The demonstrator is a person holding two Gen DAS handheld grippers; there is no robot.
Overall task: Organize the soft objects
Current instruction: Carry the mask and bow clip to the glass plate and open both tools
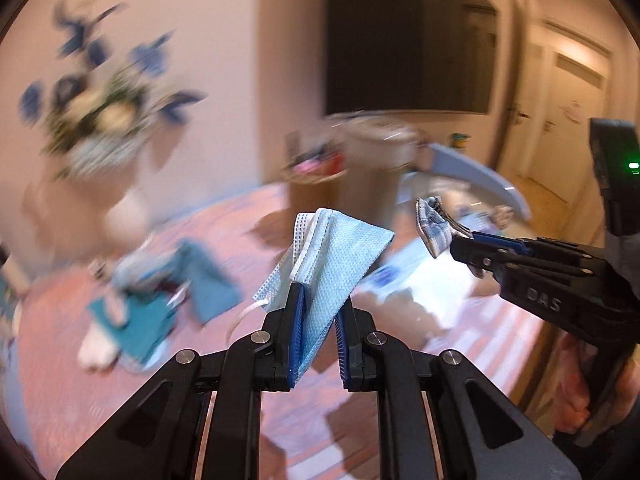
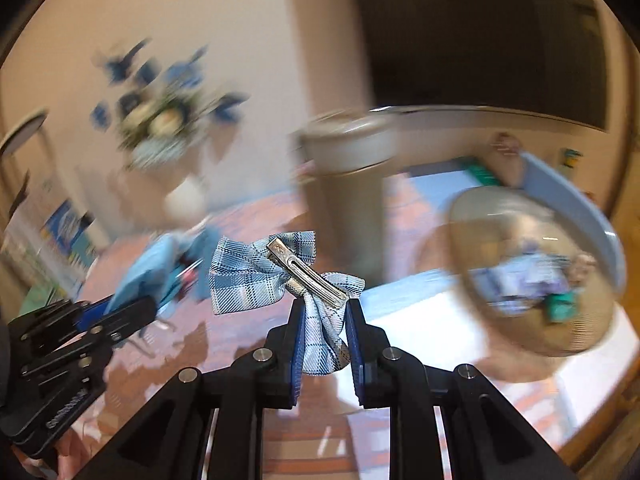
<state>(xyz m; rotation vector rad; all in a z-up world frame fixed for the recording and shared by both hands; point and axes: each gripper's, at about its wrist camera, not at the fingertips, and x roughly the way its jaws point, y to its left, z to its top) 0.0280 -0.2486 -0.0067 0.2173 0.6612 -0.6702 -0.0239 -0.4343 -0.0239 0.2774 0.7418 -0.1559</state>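
Note:
My left gripper (image 1: 320, 300) is shut on a folded light blue face mask (image 1: 332, 248) and holds it up above the table. My right gripper (image 2: 325, 312) is shut on a blue plaid bow hair clip (image 2: 264, 272) with a metal clip on top. The right gripper (image 1: 460, 240) shows in the left wrist view with the bow (image 1: 432, 224) at its tip. The left gripper (image 2: 132, 308) shows at the left of the right wrist view with the mask (image 2: 148, 264). A round basket (image 2: 532, 272) with a blue handle holds several soft items at the right.
A pink striped tablecloth (image 1: 256, 240) covers the table. Teal cloths and white items (image 1: 152, 304) lie at the left. A beige cylindrical bin (image 2: 348, 184) stands behind. A vase of blue and white flowers (image 1: 104, 112) stands at the back left. A white cloth (image 1: 436, 292) lies at the right.

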